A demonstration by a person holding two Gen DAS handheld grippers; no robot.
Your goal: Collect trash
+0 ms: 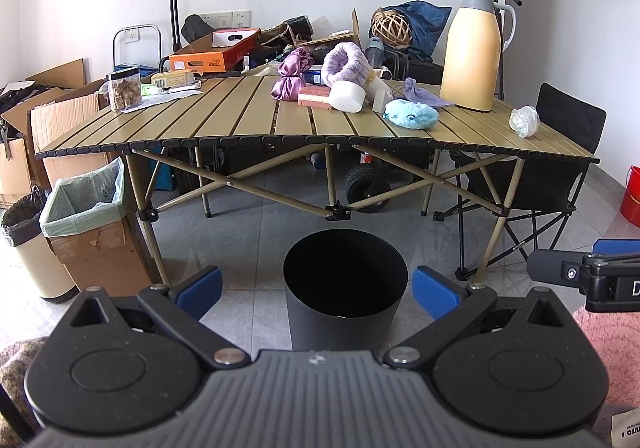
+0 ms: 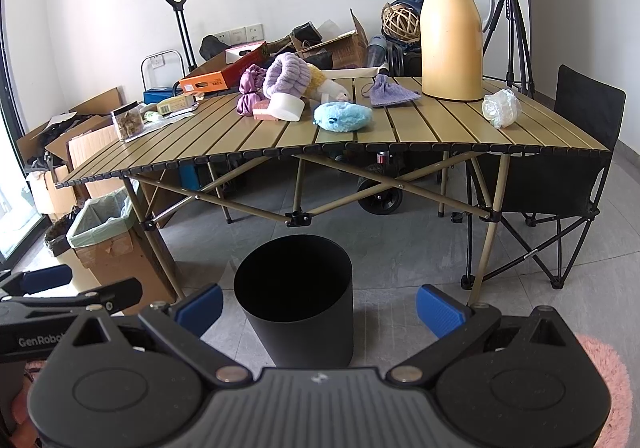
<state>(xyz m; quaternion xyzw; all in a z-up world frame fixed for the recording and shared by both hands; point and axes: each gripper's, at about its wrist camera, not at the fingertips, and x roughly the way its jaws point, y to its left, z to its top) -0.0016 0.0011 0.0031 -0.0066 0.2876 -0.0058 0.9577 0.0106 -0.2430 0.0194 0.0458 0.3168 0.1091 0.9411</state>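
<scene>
Your black bin [image 1: 345,290] stands upright on the floor tiles, just short of the folding table's [image 1: 224,115] front edge, and a crumpled plastic wad [image 2: 501,107] sits near the table's right corner beside the yellow thermos [image 2: 454,35]. Both your left gripper [image 1: 318,290] and right gripper [image 2: 319,308] are spread wide, holding nothing, with bare floor between them and the bin. To the left, a lined cardboard box [image 1: 90,215] crowds the table leg.

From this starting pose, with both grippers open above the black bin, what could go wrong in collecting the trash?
1. The crumpled clear plastic wad sits near the tall yellow thermos jug; a reach by the right gripper might knock the jug.
2. The wad looks light and could slip from the jaws.
3. The round black bin stands on the floor before the slatted folding table, so a drop from table height might miss it.
</scene>
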